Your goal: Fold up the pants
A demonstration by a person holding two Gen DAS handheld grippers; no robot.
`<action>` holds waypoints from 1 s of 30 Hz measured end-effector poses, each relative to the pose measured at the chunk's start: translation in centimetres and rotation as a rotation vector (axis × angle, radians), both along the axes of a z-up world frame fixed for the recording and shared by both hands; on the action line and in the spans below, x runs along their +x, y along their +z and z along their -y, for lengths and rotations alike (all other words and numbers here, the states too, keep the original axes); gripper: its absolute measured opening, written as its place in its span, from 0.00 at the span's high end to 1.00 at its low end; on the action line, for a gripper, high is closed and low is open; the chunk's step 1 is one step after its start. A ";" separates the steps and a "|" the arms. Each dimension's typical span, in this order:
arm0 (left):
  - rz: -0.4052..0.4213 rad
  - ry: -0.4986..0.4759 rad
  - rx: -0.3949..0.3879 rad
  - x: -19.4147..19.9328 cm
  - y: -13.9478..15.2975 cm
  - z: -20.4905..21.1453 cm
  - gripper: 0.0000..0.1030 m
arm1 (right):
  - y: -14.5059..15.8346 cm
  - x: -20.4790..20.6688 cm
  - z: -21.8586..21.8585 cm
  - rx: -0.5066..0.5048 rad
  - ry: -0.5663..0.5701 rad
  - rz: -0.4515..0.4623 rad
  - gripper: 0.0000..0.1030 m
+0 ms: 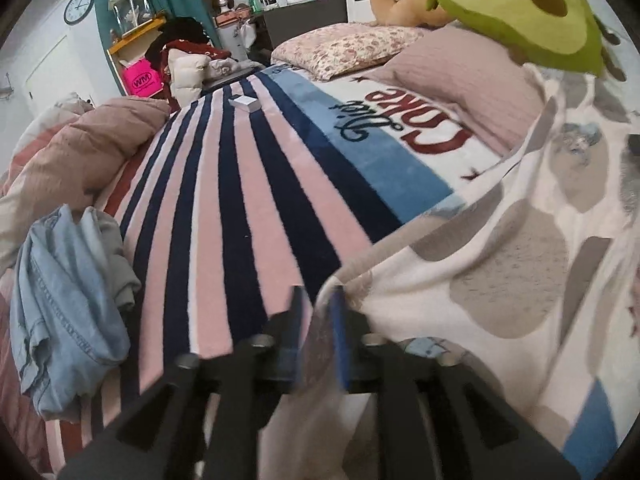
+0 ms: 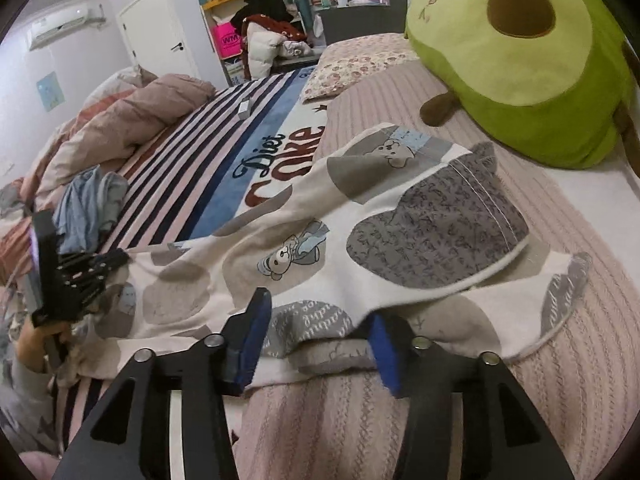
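Pants (image 2: 304, 256) lie spread across the bed, part on the striped blanket (image 1: 224, 208), part on the pink quilted cover (image 2: 560, 360), patterned side up, one end doubled over already. My read: laid flat so an edge can be lifted and carried across for the next fold.

Left gripper (image 1: 318, 312): jaws narrow, a fabric edge runs between the 2 pads, but motion blur hides whether they press, so I cannot tell if it grips. Right gripper (image 2: 316, 344): jaws apart, straddling the near hem, pads not touching cloth.

Both grippers pitch down toward the bed, side by side along the near edge; a hand (image 2: 36, 344) holds the left one. Avocado plush (image 2: 532, 60) and denim shirt (image 1: 64, 312) sit clear of the pants.
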State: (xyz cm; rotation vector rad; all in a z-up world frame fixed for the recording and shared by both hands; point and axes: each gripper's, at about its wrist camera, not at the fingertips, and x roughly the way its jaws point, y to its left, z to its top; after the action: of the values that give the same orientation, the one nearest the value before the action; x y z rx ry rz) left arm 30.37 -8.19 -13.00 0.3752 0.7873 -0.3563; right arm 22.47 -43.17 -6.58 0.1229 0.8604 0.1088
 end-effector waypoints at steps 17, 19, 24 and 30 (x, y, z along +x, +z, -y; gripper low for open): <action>-0.210 -0.423 -0.200 -8.2 -2.1 5.8 0.63 | -0.2 2.2 0.2 0.012 -0.047 0.042 0.69; -0.229 -0.453 -0.214 -8.4 -2.2 6.2 0.79 | -0.2 2.6 0.0 -0.004 -0.051 0.037 0.95; -0.265 -0.529 -0.220 -10.1 -2.5 6.8 0.97 | 0.6 1.4 0.3 -0.038 -0.092 0.107 0.98; -0.270 -0.575 -0.194 -11.7 -2.9 7.7 0.98 | 2.2 -1.1 1.8 -0.033 -0.131 0.160 0.99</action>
State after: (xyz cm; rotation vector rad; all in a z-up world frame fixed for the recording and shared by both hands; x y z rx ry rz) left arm 18.67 -15.90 -15.86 0.3701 0.8910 -1.0311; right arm 21.40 -44.97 -4.36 0.1377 0.6918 -0.0183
